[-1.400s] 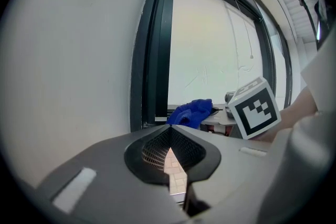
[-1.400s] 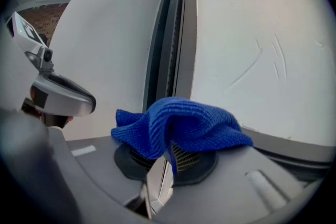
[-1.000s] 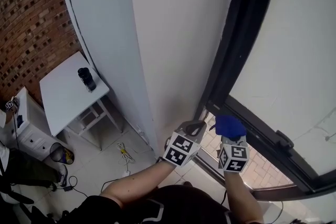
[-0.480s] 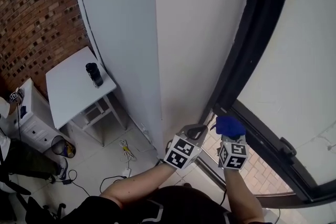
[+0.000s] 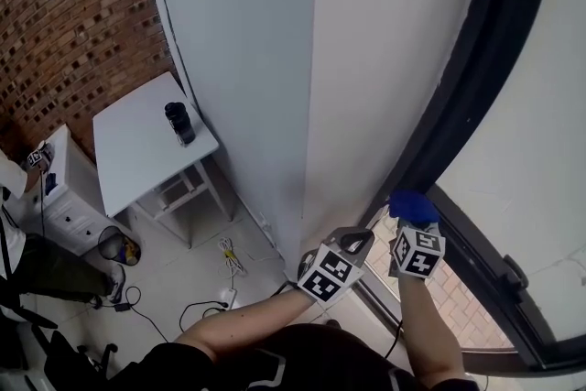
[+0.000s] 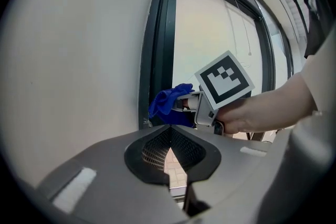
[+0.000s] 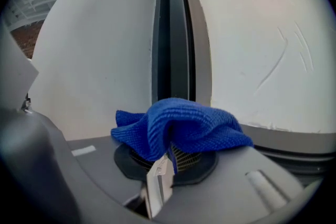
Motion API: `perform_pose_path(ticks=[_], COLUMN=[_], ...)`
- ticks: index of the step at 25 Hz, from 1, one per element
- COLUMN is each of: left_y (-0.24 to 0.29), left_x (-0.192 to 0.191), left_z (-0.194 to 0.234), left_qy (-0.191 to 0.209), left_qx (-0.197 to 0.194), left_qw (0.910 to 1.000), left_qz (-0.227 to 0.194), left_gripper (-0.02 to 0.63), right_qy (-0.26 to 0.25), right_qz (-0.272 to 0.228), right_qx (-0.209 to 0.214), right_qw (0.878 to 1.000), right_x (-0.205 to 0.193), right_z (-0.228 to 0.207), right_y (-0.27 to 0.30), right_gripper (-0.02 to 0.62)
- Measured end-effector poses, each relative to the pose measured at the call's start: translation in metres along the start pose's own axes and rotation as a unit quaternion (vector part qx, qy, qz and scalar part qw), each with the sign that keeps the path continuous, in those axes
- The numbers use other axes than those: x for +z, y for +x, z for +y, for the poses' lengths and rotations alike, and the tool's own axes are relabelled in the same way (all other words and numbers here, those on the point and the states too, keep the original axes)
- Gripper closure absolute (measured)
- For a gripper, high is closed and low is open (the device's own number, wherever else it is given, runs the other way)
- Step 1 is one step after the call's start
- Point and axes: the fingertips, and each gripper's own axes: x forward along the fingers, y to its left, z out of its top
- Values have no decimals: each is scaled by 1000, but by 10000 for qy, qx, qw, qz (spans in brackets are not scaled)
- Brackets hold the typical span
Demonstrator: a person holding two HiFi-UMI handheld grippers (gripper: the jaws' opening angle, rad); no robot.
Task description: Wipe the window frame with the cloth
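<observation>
Cloth (image 7: 178, 126), blue and bunched, is pinched in the closed jaws of the right gripper (image 7: 172, 150). Its folds spill forward, likely so that fabric rather than jaw meets the dark window frame (image 7: 170, 34) just ahead. Left gripper (image 6: 169, 138) hangs beside it near the white wall (image 5: 366, 59), jaws pressed together on nothing, apparently spare.

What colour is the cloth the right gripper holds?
Blue; the cloth shows best in the right gripper view.

- We've got the white wall (image 5: 375, 59) tight on our left, the dark window frame (image 5: 481, 87) straight ahead.
- Floor (image 5: 169, 279) side lies open; the table (image 5: 128, 156) stands well apart.
</observation>
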Motion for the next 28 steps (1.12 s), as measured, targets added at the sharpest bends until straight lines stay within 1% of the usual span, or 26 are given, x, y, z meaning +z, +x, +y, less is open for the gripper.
perform_pose_path(ticks=[6,11,15,18,24,28], left_y=[1,4,2,-1,-10,-12], left_x=[4,7,15,27,48,51], left_z=[0,-3,-6,-6,-2,-6], left_qy=[-30,-42,-30,-53,-68,-54], left_qx=[-86,-77,-134,-130,-92,-198], left_qw=[10000,10000,9998,9996,9994,9991], left_qz=[-20,15,-122,-258,-339,-373], left_gripper=[614,614,614,614,614,614], right_qy=[197,92,-34,-59,-107,-38], right_qz=[114,224,77,88,-163,-334], right_qx=[34,45,-29,-82,-230,-260], right_qw=[9997,9997,10000,9999,9995,9991], right_x=[2,7,30,43,88,103], right_z=[2,3,4,5,5,6], right_y=[2,0,-4,-5,-16,-21], right_gripper=[545,545,545,546,546,546])
